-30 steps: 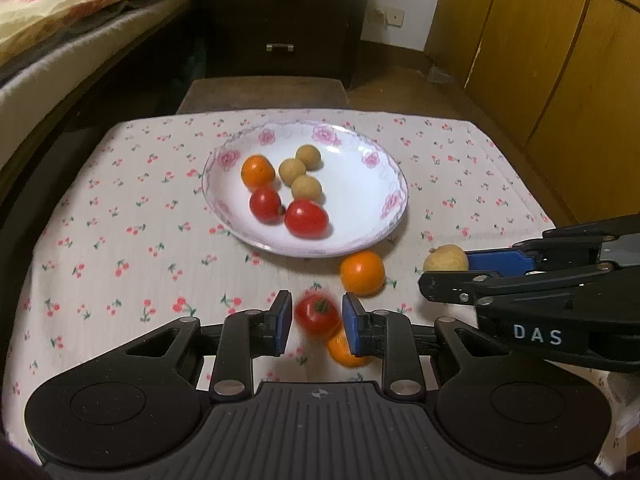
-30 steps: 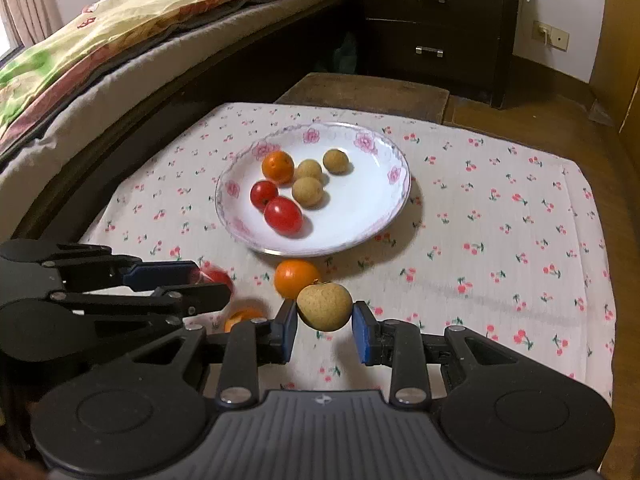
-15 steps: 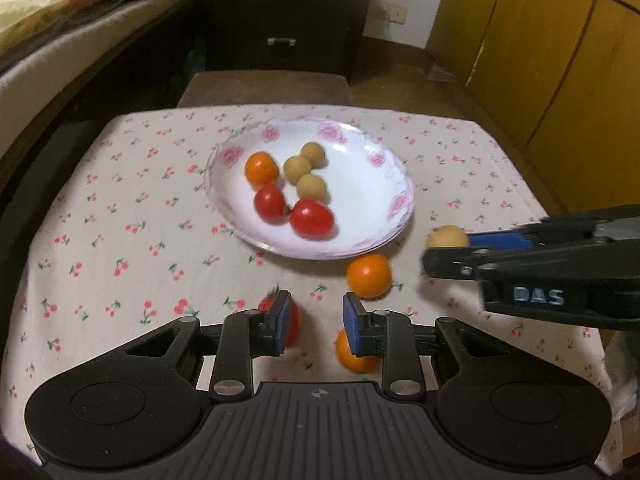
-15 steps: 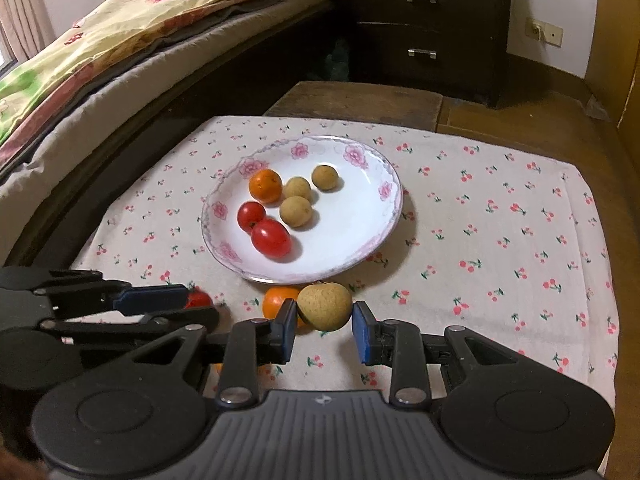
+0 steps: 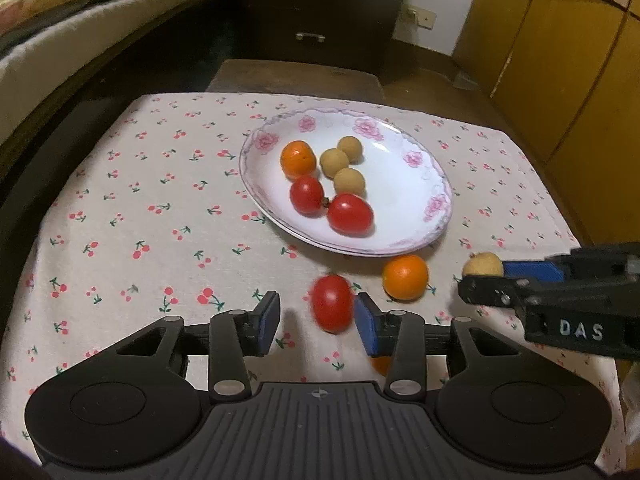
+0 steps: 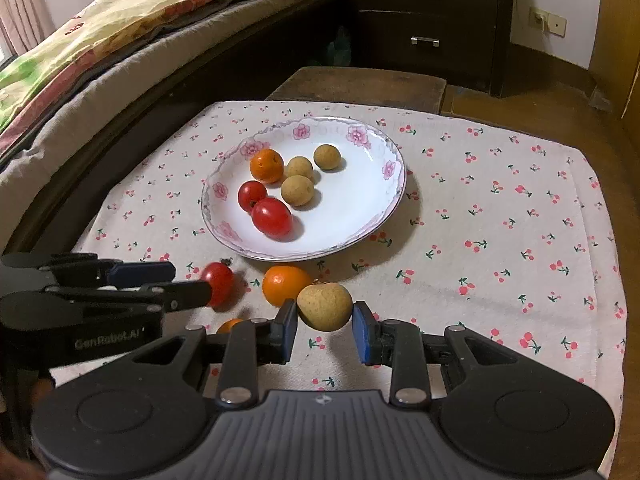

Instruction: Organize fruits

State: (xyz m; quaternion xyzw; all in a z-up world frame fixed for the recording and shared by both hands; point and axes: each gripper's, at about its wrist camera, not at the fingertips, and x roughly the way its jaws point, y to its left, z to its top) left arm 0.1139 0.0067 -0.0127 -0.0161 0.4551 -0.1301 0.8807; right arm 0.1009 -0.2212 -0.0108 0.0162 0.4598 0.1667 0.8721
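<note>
Left wrist view looks down on a table under a cherry-print cloth [image 5: 132, 208], with a white plate [image 5: 404, 208] edged in pink flowers near the middle. On the plate lie a small orange [image 5: 298, 159], three tan longans [image 5: 334, 163] in a cluster just right of it, and two red tomatoes [image 5: 350, 214] touching each other on the near side. The left gripper [image 5: 316, 320] has its fingers spread wide; a loose tomato [image 5: 331, 302] sits in the gap, blurred, against the right blue pad and well clear of the left one, so nothing is clamped. Just beyond the right pad an orange [image 5: 405, 277] rests on the cloth, close to the plate's near rim. A sliver of another orange fruit [image 5: 380, 364] peeks out under the right finger.

From the right wrist view, the right gripper [image 6: 325, 326] pinches a longan [image 6: 325, 306] between its two blue pads, both pads pressing its sides, held above the cloth on the near side of the plate [image 6: 360, 208]. The loose orange [image 6: 285, 284] lies just behind that longan. To the left, the left gripper [image 6: 188, 282] reaches in from the side, its tips at the loose tomato [image 6: 218, 282].
</note>
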